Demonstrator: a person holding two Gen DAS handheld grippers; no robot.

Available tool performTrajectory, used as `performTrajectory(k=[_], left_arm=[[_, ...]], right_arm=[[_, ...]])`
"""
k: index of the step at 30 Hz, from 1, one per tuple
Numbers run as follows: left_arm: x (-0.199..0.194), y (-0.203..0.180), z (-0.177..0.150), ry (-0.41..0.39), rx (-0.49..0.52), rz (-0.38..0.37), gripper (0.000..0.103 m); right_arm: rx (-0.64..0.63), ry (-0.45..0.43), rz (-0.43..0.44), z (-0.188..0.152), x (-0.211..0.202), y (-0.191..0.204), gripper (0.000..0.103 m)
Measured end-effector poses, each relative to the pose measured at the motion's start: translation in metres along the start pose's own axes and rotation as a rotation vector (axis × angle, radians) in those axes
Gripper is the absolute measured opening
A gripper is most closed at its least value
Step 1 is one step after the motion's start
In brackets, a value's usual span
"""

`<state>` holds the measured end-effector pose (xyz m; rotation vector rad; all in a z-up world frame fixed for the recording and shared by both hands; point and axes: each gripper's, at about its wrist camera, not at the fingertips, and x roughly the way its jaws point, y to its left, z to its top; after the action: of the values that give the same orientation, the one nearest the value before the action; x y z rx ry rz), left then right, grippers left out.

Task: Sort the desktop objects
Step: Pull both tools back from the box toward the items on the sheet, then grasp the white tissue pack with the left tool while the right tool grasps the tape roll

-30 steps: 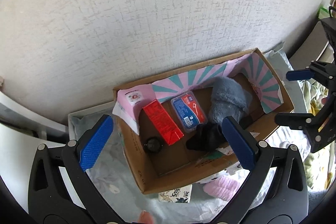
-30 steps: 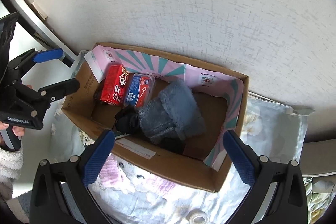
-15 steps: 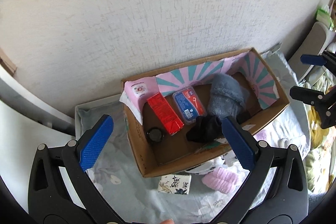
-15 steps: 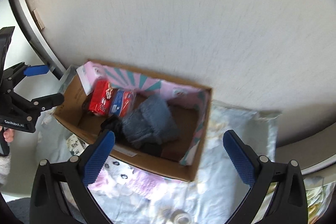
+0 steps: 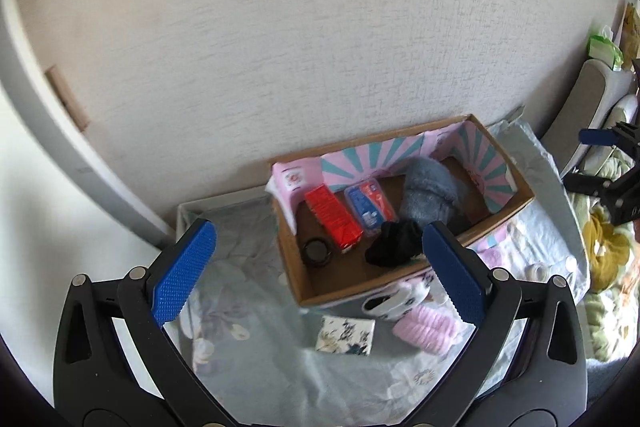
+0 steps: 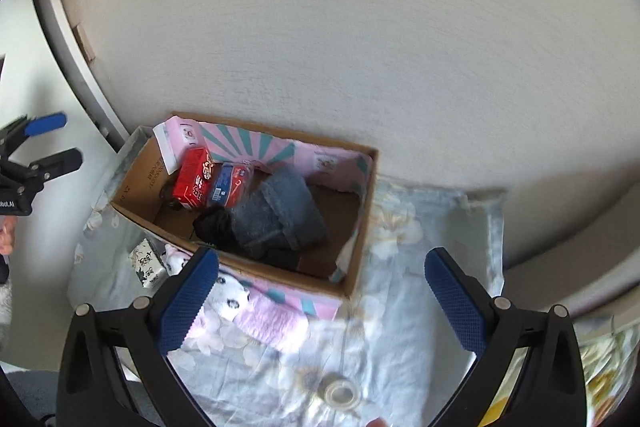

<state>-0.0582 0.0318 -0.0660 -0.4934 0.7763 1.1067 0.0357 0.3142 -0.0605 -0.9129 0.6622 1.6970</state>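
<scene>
Your box point(image 5: 404, 291) sits against the wall point(image 5: 320, 47), carton point(image 5: 334, 219) and slipper point(image 5: 428, 191) inside it, tape roll point(image 6: 340, 393) in front.

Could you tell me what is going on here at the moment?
A person is sorting small items into a cardboard box that stands on a floral cloth against the wall. Both handheld grippers, the left gripper and the right gripper, are open, empty and held above the scene. Inside the box are a red carton, a blue packet, a grey fluffy slipper and a black cloth. A pink fluffy item, a patterned tissue pack and a tape roll lie outside.
</scene>
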Motion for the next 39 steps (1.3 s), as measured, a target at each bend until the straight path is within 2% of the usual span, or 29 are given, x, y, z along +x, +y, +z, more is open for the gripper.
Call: performTrajectory(k=[3, 8, 13, 18, 21, 23, 30, 37, 39], left_arm=[[-0.006, 0.002, -0.022, -0.01, 0.005, 0.026, 0.103], [-0.001, -0.005, -0.073, -0.017, 0.017, 0.051, 0.103], [0.026, -0.014, -0.117, 0.006, 0.011, 0.057, 0.103], [0.059, -0.014, -0.145, 0.039, -0.015, 0.052, 0.103], [0.074, -0.014, -0.155, 0.063, -0.014, 0.04, 0.103], [0.083, -0.014, -0.161, 0.078, 0.001, 0.047, 0.103], [0.1, -0.022, -0.169, 0.104, 0.058, 0.043, 0.103], [0.111, -0.028, -0.172, 0.113, 0.072, 0.026, 0.103], [0.114, -0.029, -0.173, 0.113, 0.076, 0.026, 0.103]], right_arm=[[0.03, -0.005, -0.035, -0.022, -0.002, -0.01, 0.103], [0.087, 0.026, -0.039, -0.064, 0.005, -0.02, 0.103], [0.122, 0.048, -0.073, -0.114, 0.02, -0.024, 0.103], [0.168, 0.072, -0.103, -0.155, 0.037, -0.027, 0.102], [0.19, 0.103, -0.114, -0.17, 0.049, -0.028, 0.096], [0.209, 0.12, -0.116, -0.177, 0.055, -0.028, 0.095], [0.189, 0.095, -0.158, -0.183, 0.055, -0.02, 0.087], [0.127, 0.024, -0.165, -0.186, 0.051, -0.013, 0.08], [0.107, 0.01, -0.17, -0.188, 0.051, -0.01, 0.074]])
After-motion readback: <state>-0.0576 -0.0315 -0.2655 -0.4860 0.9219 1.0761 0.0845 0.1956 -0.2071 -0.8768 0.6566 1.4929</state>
